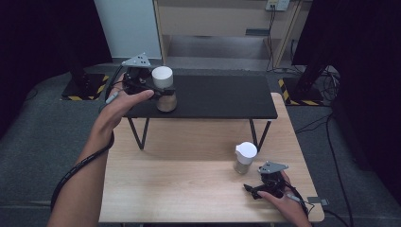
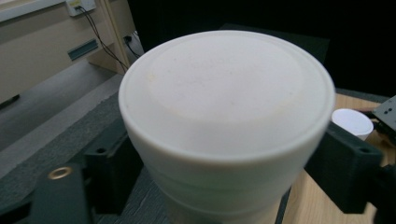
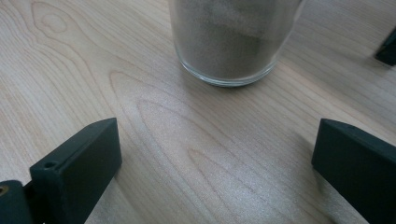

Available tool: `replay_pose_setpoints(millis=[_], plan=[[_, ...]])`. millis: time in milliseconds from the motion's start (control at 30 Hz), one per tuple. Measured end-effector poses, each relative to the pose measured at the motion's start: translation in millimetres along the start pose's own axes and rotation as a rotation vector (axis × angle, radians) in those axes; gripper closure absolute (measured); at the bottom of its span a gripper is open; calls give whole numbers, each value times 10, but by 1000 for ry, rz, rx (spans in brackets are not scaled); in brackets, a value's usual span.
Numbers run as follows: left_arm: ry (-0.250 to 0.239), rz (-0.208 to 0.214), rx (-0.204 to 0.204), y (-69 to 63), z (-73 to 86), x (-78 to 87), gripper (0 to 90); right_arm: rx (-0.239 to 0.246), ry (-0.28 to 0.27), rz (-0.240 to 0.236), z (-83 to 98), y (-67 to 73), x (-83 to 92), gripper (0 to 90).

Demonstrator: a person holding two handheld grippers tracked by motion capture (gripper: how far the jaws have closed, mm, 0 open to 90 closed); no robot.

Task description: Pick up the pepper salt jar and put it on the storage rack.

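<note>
Closest to the person, the right gripper point(image 1: 255, 190) lies low on the pale wooden table point(image 1: 179, 189) near its front right corner, held in the right hand point(image 1: 283, 201). Its black jaws stand wide apart with bare tabletop between them. Just beyond them stands a clear glass jar of brownish powder with a white spouted lid point(image 1: 245, 158), upright on the wood and untouched; in the right gripper view its glass base point(image 3: 231, 42) sits ahead of the gap, apart from both jaws.

Farther back, a low black shelf on thin metal legs point(image 1: 222, 97) spans the table's far side. On its left end stands a second glass jar with a round white cap point(image 1: 164, 90), upright. The left gripper point(image 1: 163, 90), in the left hand point(image 1: 120, 106), reaches in from the left, its jaws flanking this jar just under the cap point(image 2: 224, 107). A gap shows at the left jaw, so they look parted rather than clamped.
</note>
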State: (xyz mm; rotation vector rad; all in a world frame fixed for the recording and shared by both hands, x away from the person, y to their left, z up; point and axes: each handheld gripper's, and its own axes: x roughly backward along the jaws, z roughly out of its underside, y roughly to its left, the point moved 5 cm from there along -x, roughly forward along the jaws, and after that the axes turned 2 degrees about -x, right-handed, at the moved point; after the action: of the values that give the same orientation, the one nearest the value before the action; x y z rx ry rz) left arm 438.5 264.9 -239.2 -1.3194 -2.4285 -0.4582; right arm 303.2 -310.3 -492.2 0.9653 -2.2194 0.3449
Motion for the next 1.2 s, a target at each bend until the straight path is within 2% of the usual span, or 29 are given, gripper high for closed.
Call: replay_pose_setpoints(millis=[133, 233, 333, 567, 1000, 1200], plan=[[14, -9, -6, -26, -17, 55, 61, 0, 0, 0, 0, 0, 0, 22], [22, -11, -16, -37, -29, 78, 34, 1, -1, 1, 1, 2, 0, 23], [30, -18, -30, -52, -34, 86, 25, 1, -1, 1, 1, 2, 0, 23], [20, -22, -21, -59, -15, 123, 18, 1, -1, 1, 1, 2, 0, 23], [22, -36, -41, -86, -27, 210, 17, 1, 0, 1, 1, 2, 0, 23], [21, -59, -39, -130, 10, 272, 19, 1, -1, 1, 1, 1, 0, 23]])
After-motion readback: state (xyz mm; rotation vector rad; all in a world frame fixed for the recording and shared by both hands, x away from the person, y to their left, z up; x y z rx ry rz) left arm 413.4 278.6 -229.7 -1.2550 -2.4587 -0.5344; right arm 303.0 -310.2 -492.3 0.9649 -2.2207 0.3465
